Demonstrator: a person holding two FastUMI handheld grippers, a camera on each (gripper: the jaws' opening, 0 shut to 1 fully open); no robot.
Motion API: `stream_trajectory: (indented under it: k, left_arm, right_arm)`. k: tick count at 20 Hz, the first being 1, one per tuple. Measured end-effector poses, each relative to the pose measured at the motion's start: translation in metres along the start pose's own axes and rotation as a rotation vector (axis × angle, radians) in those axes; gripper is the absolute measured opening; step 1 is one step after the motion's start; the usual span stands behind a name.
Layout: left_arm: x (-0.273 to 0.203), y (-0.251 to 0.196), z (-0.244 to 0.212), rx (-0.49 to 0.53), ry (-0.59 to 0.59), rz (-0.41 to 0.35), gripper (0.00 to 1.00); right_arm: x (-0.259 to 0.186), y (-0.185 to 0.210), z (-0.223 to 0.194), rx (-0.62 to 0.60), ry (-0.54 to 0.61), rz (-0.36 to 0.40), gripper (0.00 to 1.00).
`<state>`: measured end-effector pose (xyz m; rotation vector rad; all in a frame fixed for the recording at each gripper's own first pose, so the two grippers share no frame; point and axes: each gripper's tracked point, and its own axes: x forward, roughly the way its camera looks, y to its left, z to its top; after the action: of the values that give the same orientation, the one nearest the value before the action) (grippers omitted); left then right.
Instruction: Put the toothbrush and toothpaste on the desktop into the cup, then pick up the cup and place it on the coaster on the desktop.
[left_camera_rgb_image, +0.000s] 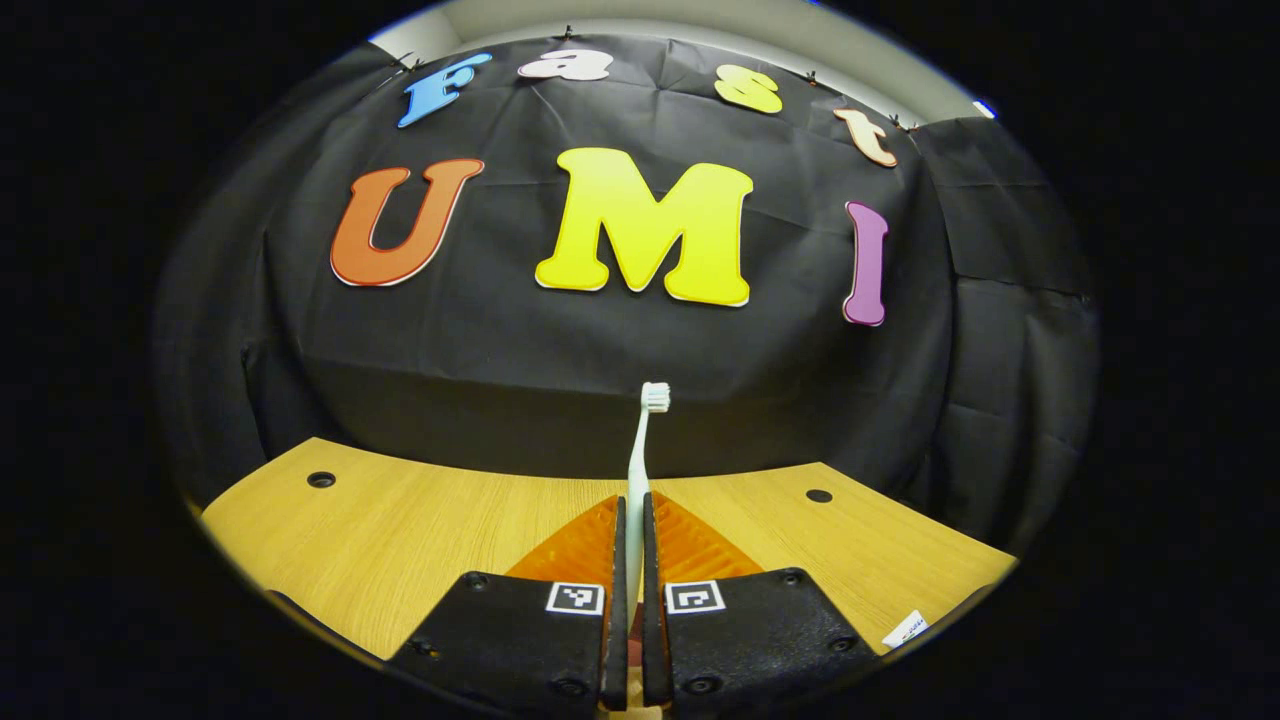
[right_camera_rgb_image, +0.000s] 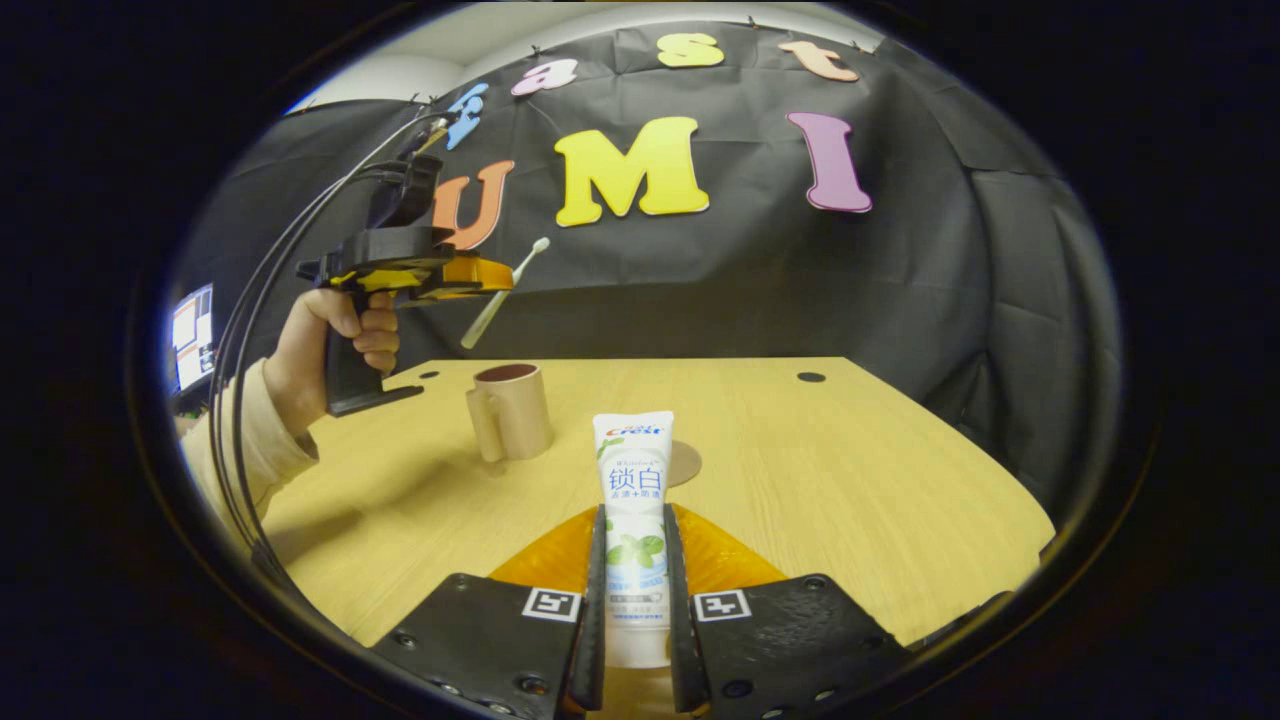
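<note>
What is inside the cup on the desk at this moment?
In the right gripper view the cup shows only its dark upper inner wall; nothing sticks out above the rim. Its bottom is hidden. The toothbrush and toothpaste are each in a hand-held gripper.

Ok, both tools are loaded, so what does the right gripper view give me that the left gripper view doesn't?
Right gripper view: the right gripper shut on the toothpaste, the empty cup standing on the desktop, the coaster partly hidden behind the tube, and the person's hand holding the left gripper raised above the cup.

Left gripper view: a close look down the left gripper's own fingers, both pressed on the toothbrush, bristles pointing away.

Shared: the toothbrush, the left gripper, the wooden desktop and the black cloth wall.
</note>
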<state>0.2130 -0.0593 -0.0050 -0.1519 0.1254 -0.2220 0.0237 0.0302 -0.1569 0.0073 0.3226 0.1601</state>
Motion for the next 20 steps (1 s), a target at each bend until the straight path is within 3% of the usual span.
stream_trajectory:
  k: [11,15,16,17,18,20]
  left_arm:
    - [0.001,0.009,-0.019,-0.052,0.033,0.026,0.12]
    - [-0.006,0.003,-0.038,-0.003,0.107,0.007,0.24]
    - [-0.009,0.008,-0.039,0.020,0.107,0.029,0.57]
    - [-0.013,0.010,-0.040,0.040,0.106,0.042,0.80]
    - [-0.014,0.009,-0.041,0.052,0.094,0.044,0.89]
    - [-0.021,0.011,-0.043,0.072,0.082,0.056,1.00]
  right_arm:
    - [-0.002,0.001,0.001,0.001,-0.007,-0.003,0.27]
    - [-0.001,0.001,0.009,0.008,-0.015,-0.007,0.27]
    - [-0.002,0.003,0.013,0.007,-0.020,-0.007,0.27]
    - [-0.002,0.005,0.017,0.003,-0.026,-0.007,0.29]
    - [-0.002,0.007,0.022,0.000,-0.034,-0.007,0.27]
    - [-0.002,0.014,0.034,0.002,-0.056,0.004,0.26]
